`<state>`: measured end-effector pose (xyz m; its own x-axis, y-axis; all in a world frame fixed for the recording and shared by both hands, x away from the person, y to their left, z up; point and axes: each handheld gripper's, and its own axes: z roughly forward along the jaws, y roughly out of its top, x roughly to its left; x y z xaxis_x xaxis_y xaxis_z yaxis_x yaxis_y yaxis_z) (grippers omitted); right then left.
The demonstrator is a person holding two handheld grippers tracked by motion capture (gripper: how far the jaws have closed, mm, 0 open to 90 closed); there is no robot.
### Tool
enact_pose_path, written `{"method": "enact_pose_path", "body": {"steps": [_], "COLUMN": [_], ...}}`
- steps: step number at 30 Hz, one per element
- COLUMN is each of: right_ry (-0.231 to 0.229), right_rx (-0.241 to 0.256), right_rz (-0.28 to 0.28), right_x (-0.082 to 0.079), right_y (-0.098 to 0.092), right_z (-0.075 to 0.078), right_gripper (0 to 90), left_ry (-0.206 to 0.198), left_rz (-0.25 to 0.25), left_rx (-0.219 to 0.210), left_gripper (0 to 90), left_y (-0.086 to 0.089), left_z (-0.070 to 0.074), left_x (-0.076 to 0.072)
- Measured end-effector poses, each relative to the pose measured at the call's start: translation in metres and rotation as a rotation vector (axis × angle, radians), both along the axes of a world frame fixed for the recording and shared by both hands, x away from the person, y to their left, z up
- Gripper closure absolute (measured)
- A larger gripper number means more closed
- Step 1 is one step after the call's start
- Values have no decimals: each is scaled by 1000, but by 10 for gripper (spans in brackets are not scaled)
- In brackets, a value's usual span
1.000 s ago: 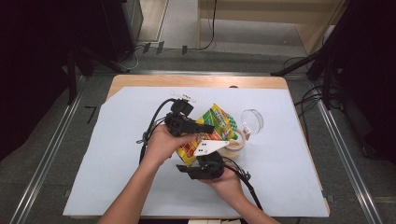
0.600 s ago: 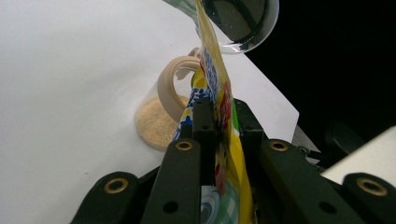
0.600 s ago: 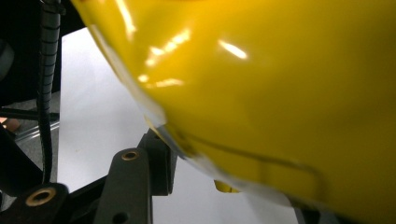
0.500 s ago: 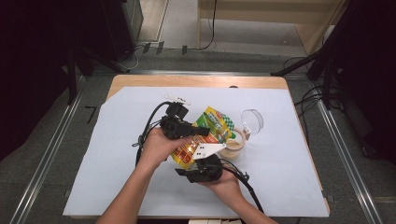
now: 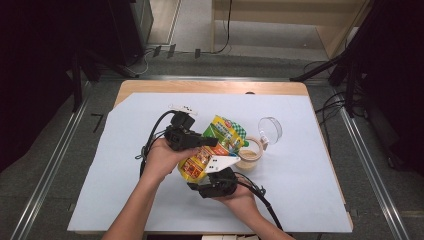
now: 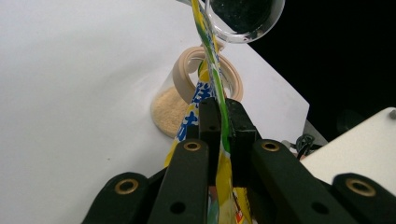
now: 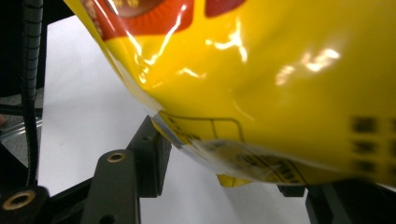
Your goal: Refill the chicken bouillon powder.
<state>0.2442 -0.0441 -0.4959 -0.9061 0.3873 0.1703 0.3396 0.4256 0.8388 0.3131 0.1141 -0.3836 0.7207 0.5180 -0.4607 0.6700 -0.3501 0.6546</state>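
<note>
High view showed a yellow snack pouch held tilted above the tabletop, its green-checked top end leaning toward a small clear jar with a tan rim. The left hand-held gripper was clamped on the pouch's upper edge; in the left gripper view its two black jaws pinched the thin yellow-and-green edge of the pouch, with the jar just beyond, a layer of pale granules at its bottom. The right hand-held gripper sat under the pouch's lower end; in the right gripper view its jaws stood apart with the bottom of the pouch between them, the right jaw mostly cut off. Print on the pouch was too blurred to read. A clear round lid lay near the jar.
</note>
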Motion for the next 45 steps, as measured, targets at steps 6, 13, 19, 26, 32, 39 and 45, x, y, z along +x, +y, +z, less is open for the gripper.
{"method": "enact_pose_path", "body": {"steps": [6,13,19,26,32,39,45], "right_ry": [2,-12,-33,-13,-14,-17,-17], "right_rx": [0,-7,-6,21,28,33,36], "right_rz": [8,4,-13,-40,-43,-47,-46], "right_x": [-2,-4,-5,-1,-1,0,0], "right_y": [2,1,1,-5,-7,-9,-10], "right_z": [-1,-2,-2,-1,0,1,1], "right_gripper": [470,452,444,441,441,442,441], "left_ry": [5,16,16,15,0,-21,-36], "left_rz": [-2,-5,-25,-38,-40,-17,24], "left_rx": [0,-11,-46,-61,-75,-93,-110], "left_gripper": [886,887,890,890,891,888,887], "left_y": [5,13,24,29,35,48,63], "left_z": [-1,-1,0,-1,0,5,8], "left_x": [-2,-3,-3,-3,-3,-2,0]}}
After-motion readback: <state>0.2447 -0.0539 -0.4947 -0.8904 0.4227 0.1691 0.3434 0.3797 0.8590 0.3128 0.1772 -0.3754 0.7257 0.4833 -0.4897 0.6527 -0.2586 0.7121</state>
